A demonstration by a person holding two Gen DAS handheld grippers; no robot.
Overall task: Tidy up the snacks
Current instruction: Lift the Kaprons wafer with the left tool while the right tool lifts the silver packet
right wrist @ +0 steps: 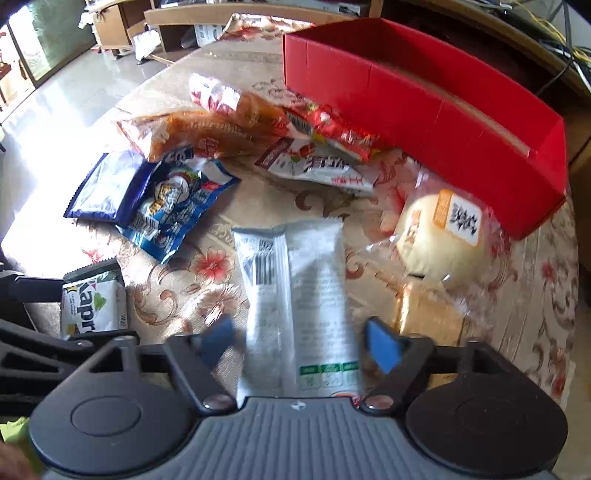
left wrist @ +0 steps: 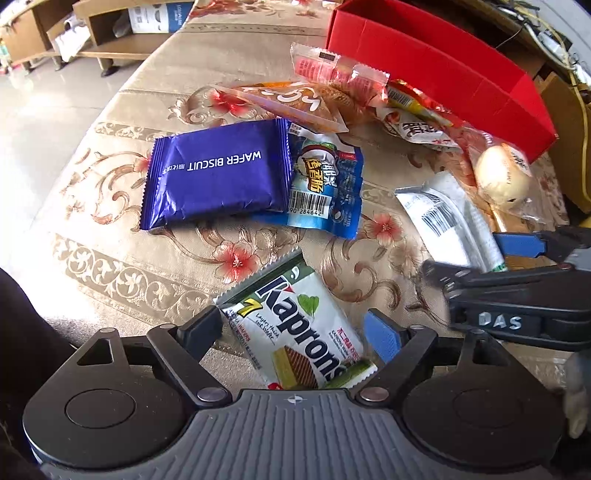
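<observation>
A green-and-white Kaprons wafer packet (left wrist: 295,325) lies flat on the flowered tablecloth between the fingers of my left gripper (left wrist: 291,334). The jaws are open, and the blue right pad (left wrist: 382,338) stands just clear of the packet. A long white packet (right wrist: 295,295) lies lengthwise between the fingers of my right gripper (right wrist: 301,343), which is open with both pads close beside the wrapper, and the wrapper does not look squeezed. In the left wrist view, the right gripper (left wrist: 463,254) straddles that white packet (left wrist: 443,218). An open red box (right wrist: 406,103) stands at the back right.
Loose snacks lie between the grippers and the red box (left wrist: 424,66): a purple wafer biscuit pack (left wrist: 218,173), a blue packet (left wrist: 325,184), red and orange packets (right wrist: 221,125) and a wrapped bun (right wrist: 443,236). The table edge and floor are at the left, with wooden shelves (left wrist: 110,33) beyond.
</observation>
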